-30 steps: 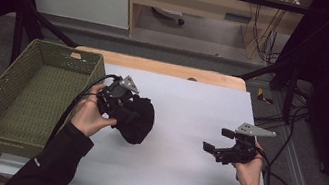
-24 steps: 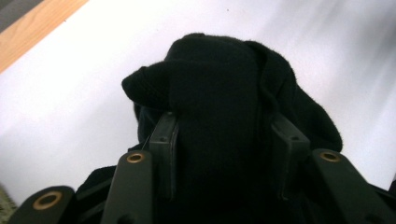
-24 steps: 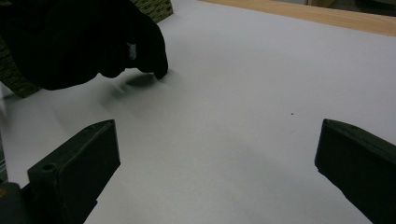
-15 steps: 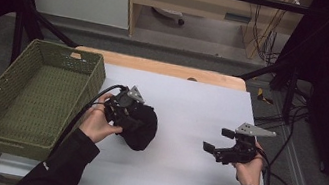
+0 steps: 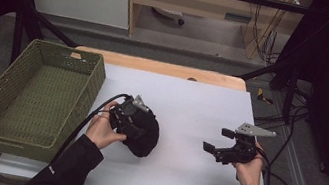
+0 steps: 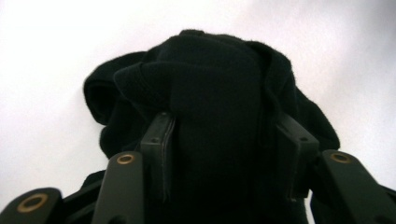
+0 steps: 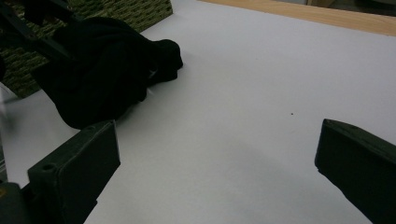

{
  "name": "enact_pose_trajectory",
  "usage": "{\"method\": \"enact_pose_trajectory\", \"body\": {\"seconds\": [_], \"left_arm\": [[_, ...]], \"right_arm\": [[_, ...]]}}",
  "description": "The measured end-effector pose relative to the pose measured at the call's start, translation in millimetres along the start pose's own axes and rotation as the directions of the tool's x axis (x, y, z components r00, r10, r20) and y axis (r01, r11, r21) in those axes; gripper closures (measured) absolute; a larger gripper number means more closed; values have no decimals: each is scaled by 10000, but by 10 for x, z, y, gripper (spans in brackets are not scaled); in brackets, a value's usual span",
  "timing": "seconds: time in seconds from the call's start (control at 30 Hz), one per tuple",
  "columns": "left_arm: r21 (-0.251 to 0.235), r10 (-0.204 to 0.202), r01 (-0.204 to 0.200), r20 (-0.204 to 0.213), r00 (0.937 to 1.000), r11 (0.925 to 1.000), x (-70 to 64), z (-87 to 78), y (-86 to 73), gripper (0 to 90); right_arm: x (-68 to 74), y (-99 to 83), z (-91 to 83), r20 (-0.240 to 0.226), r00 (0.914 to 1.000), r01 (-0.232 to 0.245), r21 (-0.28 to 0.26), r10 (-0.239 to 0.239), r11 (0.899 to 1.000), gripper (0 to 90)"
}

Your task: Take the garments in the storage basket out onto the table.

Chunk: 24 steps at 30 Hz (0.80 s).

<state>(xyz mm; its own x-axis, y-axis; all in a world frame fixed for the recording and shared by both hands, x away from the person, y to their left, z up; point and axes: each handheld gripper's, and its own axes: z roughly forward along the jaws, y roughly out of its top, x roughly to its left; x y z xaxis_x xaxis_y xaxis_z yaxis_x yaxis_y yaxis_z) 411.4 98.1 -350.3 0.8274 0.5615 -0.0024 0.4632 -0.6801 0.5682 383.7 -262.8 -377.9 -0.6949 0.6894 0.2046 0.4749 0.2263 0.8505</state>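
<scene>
Left gripper [image 5: 139,126]: jaws pinching a thick fold of the black cloth [image 5: 144,137], one pad on each side of the bunch. In the left gripper view the cloth [image 6: 210,107] fills the gap between the fingers [image 6: 159,144] and bulges out past the tips onto the white table [image 5: 191,102]. Rest of the bundle lies on the table beyond the fingertips.

Right gripper [image 5: 217,141]: jaws spread wide, nothing between them, just bare table. Well apart from the cloth; in the right gripper view the cloth [image 7: 102,70] sits ahead of the fingers [image 7: 79,163].

Beyond the cloth: green wicker basket [image 5: 76,93], near it, not touching.
</scene>
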Motion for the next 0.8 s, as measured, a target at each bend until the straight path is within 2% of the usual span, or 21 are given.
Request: {"method": "enact_pose_trajectory", "body": {"seconds": [0.17, 0.3, 0.53, 0.63, 0.67, 0.73, 0.8], "left_arm": [[271, 49, -51, 85, 10000, 9996, -6, 37, -3, 423], [211, 40, -42, 96, 9999, 9998, 0, -2, -11, 378], [-187, -43, 49, 294, 9996, 9998, 12, -140, -25, 296], [-28, -142, 143, 425, 9990, 9999, 27, -176, -29, 236], [-27, -174, 175, 416, 9990, 9998, 30, -188, -32, 208], [-140, -178, 182, 328, 9993, 9997, 31, -216, -45, 206], [-280, -116, 120, 116, 9999, 9995, 26, -249, -58, 175]], "right_arm": [[0, 0, -4, 5, 10000, -1, -5, 1, 10000, 7], [-1, -1, -3, 1, 10000, -11, -7, 11, 10000, 7], [0, 0, -5, 5, 10000, -11, -13, 11, 10000, 7], [1, 0, -2, -1, 10000, -14, -8, 14, 10000, 7], [1, -1, -1, -9, 10000, 0, -14, 0, 10000, 7], [1, 0, -2, 2, 10000, -19, -6, 19, 10000, 7], [1, -1, -2, 5, 10000, -1, -5, 1, 10000, 7]]}}
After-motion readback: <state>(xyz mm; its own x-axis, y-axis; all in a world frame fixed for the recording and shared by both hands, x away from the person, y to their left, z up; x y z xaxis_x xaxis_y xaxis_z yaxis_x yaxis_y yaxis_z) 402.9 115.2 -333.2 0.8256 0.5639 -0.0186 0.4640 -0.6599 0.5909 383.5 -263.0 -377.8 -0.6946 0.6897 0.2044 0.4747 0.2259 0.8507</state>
